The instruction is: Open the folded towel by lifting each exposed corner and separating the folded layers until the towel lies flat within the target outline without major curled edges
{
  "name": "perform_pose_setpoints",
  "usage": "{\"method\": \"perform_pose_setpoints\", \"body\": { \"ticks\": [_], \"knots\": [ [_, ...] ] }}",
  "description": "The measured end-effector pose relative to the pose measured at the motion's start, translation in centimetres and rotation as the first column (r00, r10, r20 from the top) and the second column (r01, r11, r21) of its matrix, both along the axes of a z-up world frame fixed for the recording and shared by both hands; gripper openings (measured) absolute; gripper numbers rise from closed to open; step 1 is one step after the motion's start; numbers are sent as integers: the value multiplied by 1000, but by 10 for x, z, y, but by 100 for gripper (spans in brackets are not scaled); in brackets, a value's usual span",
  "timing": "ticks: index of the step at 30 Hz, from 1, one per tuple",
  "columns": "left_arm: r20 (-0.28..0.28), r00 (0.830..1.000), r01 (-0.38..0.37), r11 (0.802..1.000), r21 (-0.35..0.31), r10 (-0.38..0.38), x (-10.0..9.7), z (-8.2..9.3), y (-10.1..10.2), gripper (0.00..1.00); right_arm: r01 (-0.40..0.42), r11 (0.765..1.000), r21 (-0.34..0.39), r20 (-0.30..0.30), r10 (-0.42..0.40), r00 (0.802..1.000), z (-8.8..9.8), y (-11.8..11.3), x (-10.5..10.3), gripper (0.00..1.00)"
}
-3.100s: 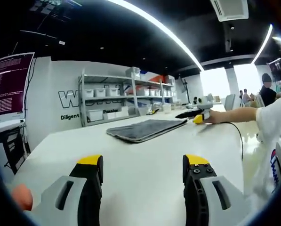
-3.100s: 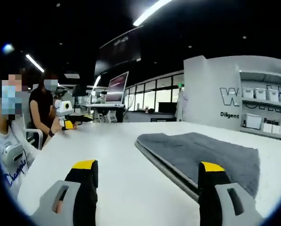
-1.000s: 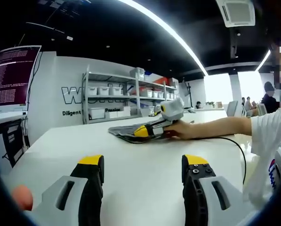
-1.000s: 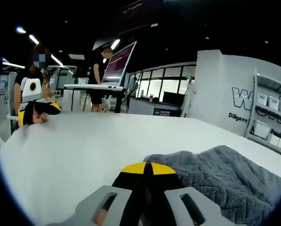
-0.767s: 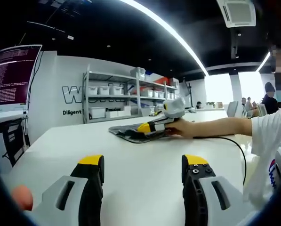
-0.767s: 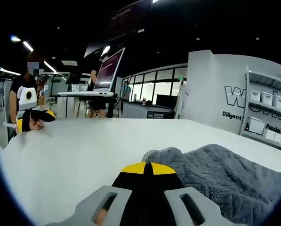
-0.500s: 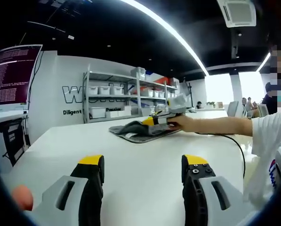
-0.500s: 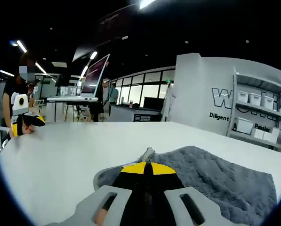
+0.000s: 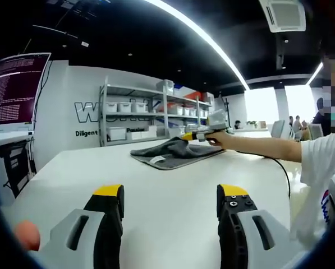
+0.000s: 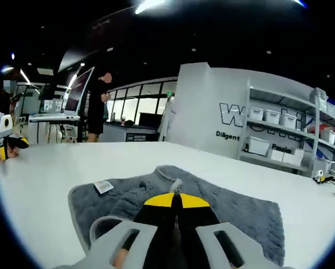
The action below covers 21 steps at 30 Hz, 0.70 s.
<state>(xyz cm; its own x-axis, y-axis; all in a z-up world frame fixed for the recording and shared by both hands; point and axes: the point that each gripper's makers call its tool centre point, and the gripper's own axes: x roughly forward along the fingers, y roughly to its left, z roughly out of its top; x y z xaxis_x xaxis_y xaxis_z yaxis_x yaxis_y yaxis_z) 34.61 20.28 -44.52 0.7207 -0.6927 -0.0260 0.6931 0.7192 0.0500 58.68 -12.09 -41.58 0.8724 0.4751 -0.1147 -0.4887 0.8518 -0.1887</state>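
On the white tabletop (image 9: 173, 196) the grey towel (image 9: 170, 154) lies toward the far edge, near the shelving, as the left gripper view shows it. Its near part rests flat, with a small white label (image 9: 155, 160) showing at the near edge, while a fold of it is drawn up into a peak. The right gripper (image 9: 196, 135) holds that peak: its yellow-tipped jaws are pressed together on the cloth, raised off the tabletop, with a person's forearm (image 9: 257, 147) reaching in behind it and a black cable (image 9: 282, 171) trailing over the surface. In the right gripper view the same right gripper (image 10: 175, 200) has its jaws pinched on a towel corner, and the towel (image 10: 240, 210) spreads beneath and beyond it on the table, the white label (image 10: 104, 186) lying near its left corner. The left gripper (image 9: 170, 196) hovers low over bare tabletop near the close edge, well apart from the towel, its two jaws spread wide with nothing between them. The left gripper (image 10: 7, 143) also appears far off at the table's left edge in the right gripper view.
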Motion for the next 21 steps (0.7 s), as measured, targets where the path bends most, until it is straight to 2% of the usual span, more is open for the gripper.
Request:
{"method": "perform_pose_setpoints", "body": {
  "ticks": [2,13,17,21],
  "knots": [
    [0,1000,0,1000,0,0,0,0,0,66,22,1000,-22,5,-22,1000,2,-11,2,0],
    [2,1000,2,1000,1,-2,-3,-1,-2,66,132,991,-10,2,-132,991,9,-71,3,0],
    [2,1000,1,1000,2,-1,-3,-1,-2,66,177,984,-36,3,-177,984,9,-96,-1,0],
    [2,1000,2,1000,2,-2,-4,-1,-3,66,212,977,-12,-5,-212,977,9,-115,-4,0]
  ]
}}
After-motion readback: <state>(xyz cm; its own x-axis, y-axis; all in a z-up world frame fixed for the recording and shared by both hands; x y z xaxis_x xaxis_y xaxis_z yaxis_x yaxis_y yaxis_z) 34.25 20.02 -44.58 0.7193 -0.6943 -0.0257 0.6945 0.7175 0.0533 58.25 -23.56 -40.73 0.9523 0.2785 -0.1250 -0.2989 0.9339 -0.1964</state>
